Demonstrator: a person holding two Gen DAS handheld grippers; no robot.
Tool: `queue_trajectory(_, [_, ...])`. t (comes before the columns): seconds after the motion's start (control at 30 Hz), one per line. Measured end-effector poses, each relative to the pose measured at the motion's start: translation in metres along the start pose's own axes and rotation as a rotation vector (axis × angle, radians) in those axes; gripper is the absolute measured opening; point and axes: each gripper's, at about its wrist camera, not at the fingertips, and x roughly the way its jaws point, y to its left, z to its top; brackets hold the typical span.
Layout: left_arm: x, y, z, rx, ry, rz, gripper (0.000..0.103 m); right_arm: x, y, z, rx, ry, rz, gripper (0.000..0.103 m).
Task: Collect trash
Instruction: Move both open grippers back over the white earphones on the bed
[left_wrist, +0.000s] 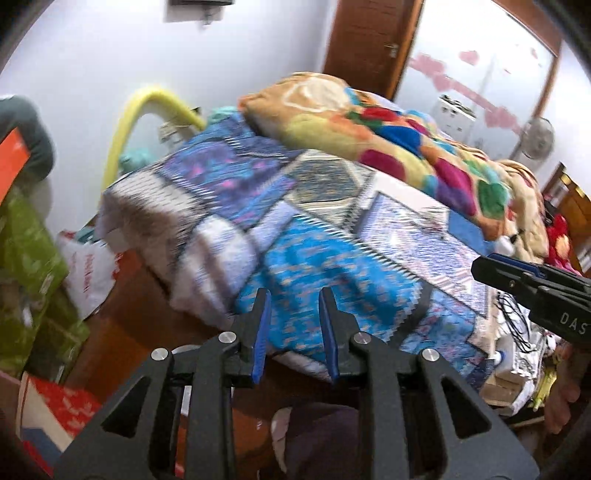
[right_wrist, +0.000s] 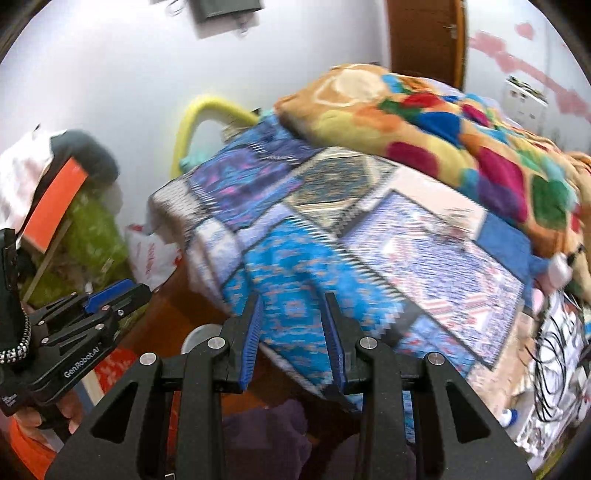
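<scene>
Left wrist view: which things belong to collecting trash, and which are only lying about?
For the job: left tool, right tool, both empty; perhaps the white plastic bag.
Lying about: patchwork bedcover, colourful blanket, yellow tube, green box.

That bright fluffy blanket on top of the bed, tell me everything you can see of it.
The fluffy blanket looks like thick plush fleece, with an orange and tan ground covered in patches of red, blue, green, yellow and purple. It lies bunched and rumpled rather than spread flat, heaped along the far side of the bed on top of the blue patchwork sheet, with a wooden door behind it. The picture is motion-blurred, so finer pattern cannot be told.
</scene>
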Motion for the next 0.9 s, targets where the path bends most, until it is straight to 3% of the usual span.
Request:
queue_trajectory(0.13, [0.019,-0.038,0.011,0.053,0.012,-0.048,0.031,-0.008,-0.042,-0.001,0.068,-0.010,-0.050,0.030])
queue_trajectory(0.37, [0.060,-0.095,0.027,0.111,0.049,-0.121,0.050,-0.009,-0.111,-0.007,0.179,0.008,-0.117,0.030])
queue_trajectory(0.9, [0.188,-0.182,0.063,0.206,0.181,-0.188,0.051,0.038,-0.222,0.003,0.252,0.027,-0.206,0.030])
